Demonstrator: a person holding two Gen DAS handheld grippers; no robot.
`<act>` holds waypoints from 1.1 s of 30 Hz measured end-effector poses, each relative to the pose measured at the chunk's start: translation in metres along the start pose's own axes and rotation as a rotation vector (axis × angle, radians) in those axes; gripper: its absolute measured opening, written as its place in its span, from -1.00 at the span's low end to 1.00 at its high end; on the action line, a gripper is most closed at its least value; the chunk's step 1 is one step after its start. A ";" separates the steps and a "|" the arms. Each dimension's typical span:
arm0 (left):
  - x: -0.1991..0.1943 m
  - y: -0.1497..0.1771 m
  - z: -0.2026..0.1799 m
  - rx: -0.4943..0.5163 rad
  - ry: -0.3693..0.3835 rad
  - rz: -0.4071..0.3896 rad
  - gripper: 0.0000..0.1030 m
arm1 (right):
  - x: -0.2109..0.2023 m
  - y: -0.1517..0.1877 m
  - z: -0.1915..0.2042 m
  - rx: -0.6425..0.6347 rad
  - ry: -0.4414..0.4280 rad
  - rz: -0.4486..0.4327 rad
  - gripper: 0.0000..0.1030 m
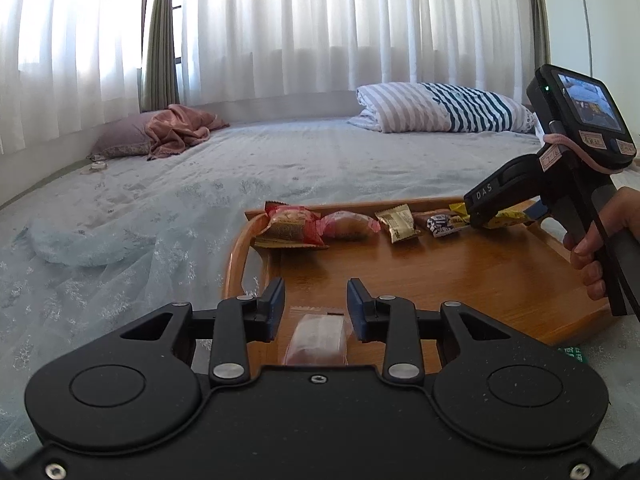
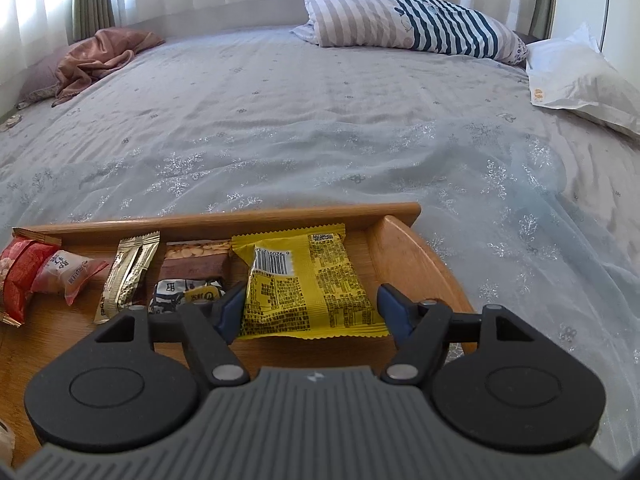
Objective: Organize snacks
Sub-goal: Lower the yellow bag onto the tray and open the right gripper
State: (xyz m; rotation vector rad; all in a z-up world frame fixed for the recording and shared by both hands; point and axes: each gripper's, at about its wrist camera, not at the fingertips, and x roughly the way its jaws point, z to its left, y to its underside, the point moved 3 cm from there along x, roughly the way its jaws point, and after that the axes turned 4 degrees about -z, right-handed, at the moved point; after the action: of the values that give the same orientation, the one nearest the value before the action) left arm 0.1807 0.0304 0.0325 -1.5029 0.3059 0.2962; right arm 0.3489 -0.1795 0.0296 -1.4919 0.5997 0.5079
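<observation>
A wooden tray lies on the bed. Along its far rim sits a row of snacks: a red packet, a pink-wrapped one, a gold packet, a nut bar and a black-and-white packet. At the row's right end a yellow packet lies flat between the fingers of my right gripper, which is open, its pads just off the packet's edges. Over the tray's near edge, my left gripper is shut on a clear-wrapped pink snack.
A person's hand holds the right gripper. A striped folded quilt and a white pillow lie at the bed's far right, a pink cloth at the far left. A green wrapper lies beside the tray's near right corner.
</observation>
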 end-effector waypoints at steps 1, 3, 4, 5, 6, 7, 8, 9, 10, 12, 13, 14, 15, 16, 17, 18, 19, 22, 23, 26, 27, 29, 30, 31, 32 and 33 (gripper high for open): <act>0.001 0.002 0.001 -0.004 0.005 0.015 -0.37 | -0.001 0.000 -0.001 -0.002 0.002 -0.003 0.56; 0.003 0.005 0.001 0.004 0.000 0.038 -0.36 | -0.003 0.000 -0.001 -0.003 -0.004 -0.007 0.57; 0.004 0.006 0.001 0.012 -0.005 0.046 -0.31 | -0.005 -0.001 -0.001 -0.007 -0.007 -0.011 0.58; 0.004 0.007 0.001 0.020 -0.014 0.054 -0.24 | -0.006 -0.001 0.000 -0.013 -0.007 -0.015 0.59; 0.004 0.008 0.000 0.026 -0.017 0.061 -0.21 | -0.009 -0.002 0.001 -0.021 -0.006 -0.021 0.60; 0.004 0.008 0.000 0.030 -0.017 0.066 -0.19 | -0.011 -0.002 0.002 -0.033 -0.006 -0.030 0.62; 0.004 0.009 0.000 0.030 -0.013 0.069 -0.19 | -0.014 -0.002 0.004 -0.045 -0.004 -0.040 0.67; 0.004 0.009 -0.001 0.030 -0.006 0.074 -0.19 | -0.017 -0.002 0.006 -0.059 0.000 -0.052 0.70; 0.004 0.010 -0.001 0.029 0.000 0.078 -0.19 | -0.020 -0.002 0.008 -0.072 0.005 -0.062 0.70; 0.005 0.010 -0.002 0.033 -0.001 0.084 -0.19 | -0.026 -0.001 0.011 -0.091 0.009 -0.083 0.70; 0.005 0.010 -0.003 0.036 -0.006 0.088 -0.19 | -0.031 -0.002 0.013 -0.096 0.006 -0.094 0.70; 0.006 0.011 -0.003 0.035 -0.009 0.091 -0.19 | -0.036 -0.003 0.013 -0.091 -0.009 -0.102 0.71; 0.007 0.011 -0.003 0.032 -0.010 0.096 -0.19 | -0.041 -0.003 0.013 -0.075 -0.043 -0.113 0.72; 0.008 0.011 -0.003 0.028 -0.011 0.103 -0.19 | -0.047 -0.004 0.012 -0.054 -0.082 -0.121 0.73; 0.009 0.012 -0.002 0.026 -0.012 0.109 -0.19 | -0.054 -0.004 0.011 -0.033 -0.116 -0.130 0.73; 0.010 0.012 -0.002 0.025 -0.014 0.115 -0.19 | -0.060 -0.004 0.012 -0.021 -0.141 -0.142 0.73; 0.011 0.013 -0.001 0.022 -0.015 0.120 -0.19 | -0.067 -0.004 0.013 -0.019 -0.166 -0.158 0.73; 0.012 0.013 0.000 0.008 -0.006 0.127 -0.19 | -0.083 -0.001 0.019 -0.063 -0.195 -0.190 0.74; 0.012 0.013 0.001 -0.002 -0.004 0.129 -0.20 | -0.088 0.001 0.023 -0.079 -0.202 -0.198 0.74; 0.015 0.013 0.005 -0.049 0.015 0.146 -0.31 | -0.100 0.006 0.029 -0.122 -0.219 -0.221 0.74; 0.015 0.013 0.007 -0.061 0.018 0.145 -0.31 | -0.104 0.009 0.031 -0.138 -0.229 -0.227 0.75; 0.015 0.013 0.008 -0.065 0.014 0.142 -0.36 | -0.110 0.016 0.036 -0.168 -0.249 -0.226 0.75; 0.015 0.013 0.009 -0.068 0.009 0.141 -0.37 | -0.112 0.020 0.037 -0.182 -0.258 -0.222 0.75; 0.015 0.013 0.010 -0.072 0.008 0.138 -0.38 | -0.113 0.023 0.039 -0.192 -0.263 -0.220 0.75; 0.016 0.013 0.010 -0.077 0.006 0.136 -0.39 | -0.115 0.027 0.039 -0.198 -0.266 -0.217 0.75; 0.016 0.013 0.010 -0.083 0.003 0.135 -0.39 | -0.116 0.030 0.039 -0.199 -0.271 -0.213 0.75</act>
State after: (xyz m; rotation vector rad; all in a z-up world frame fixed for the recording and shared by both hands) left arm 0.1909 0.0408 0.0145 -1.5672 0.4027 0.4179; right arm 0.2434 -0.1333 0.0818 -1.6181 0.1791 0.6039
